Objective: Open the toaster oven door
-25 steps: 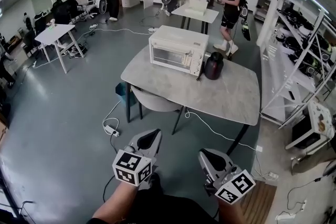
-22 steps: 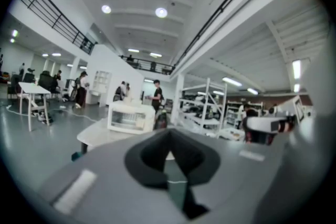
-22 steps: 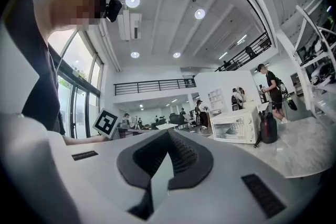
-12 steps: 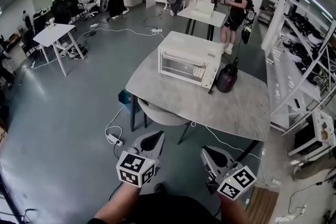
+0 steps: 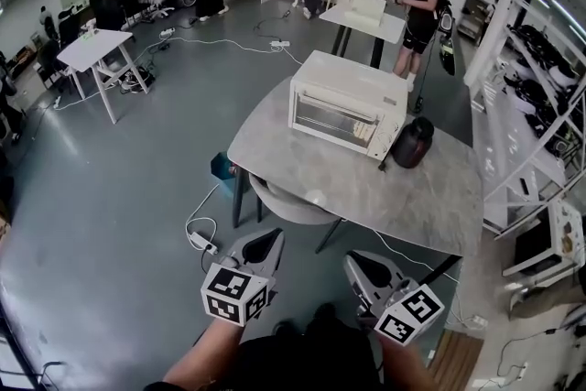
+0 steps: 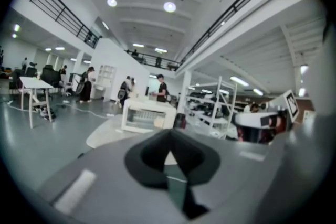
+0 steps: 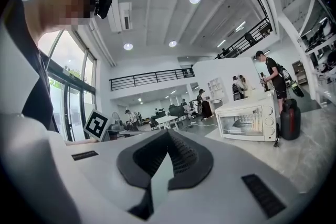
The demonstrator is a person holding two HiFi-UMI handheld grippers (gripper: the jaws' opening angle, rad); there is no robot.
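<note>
The white toaster oven point(image 5: 348, 105) stands at the far side of a grey table point(image 5: 366, 183), its glass door closed. It also shows in the left gripper view point(image 6: 147, 115) and the right gripper view point(image 7: 247, 120), still far off. My left gripper point(image 5: 265, 240) and right gripper point(image 5: 356, 260) are held low, close to my body, well short of the table's near edge. Both are shut with nothing between the jaws. In the gripper views, the left gripper's point(image 6: 169, 135) and the right gripper's point(image 7: 168, 132) dark pads meet along one line.
A black jug point(image 5: 412, 142) stands right of the oven, with a cord beside it. A grey chair point(image 5: 288, 201) is tucked under the table's near side. A power strip point(image 5: 200, 241) and cables lie on the floor. Metal shelving point(image 5: 540, 105) lines the right. People stand in the background.
I have come closer to the table: the oven looks larger and sits further right and lower in the head view. Both grippers stay shut in the same place before me.
</note>
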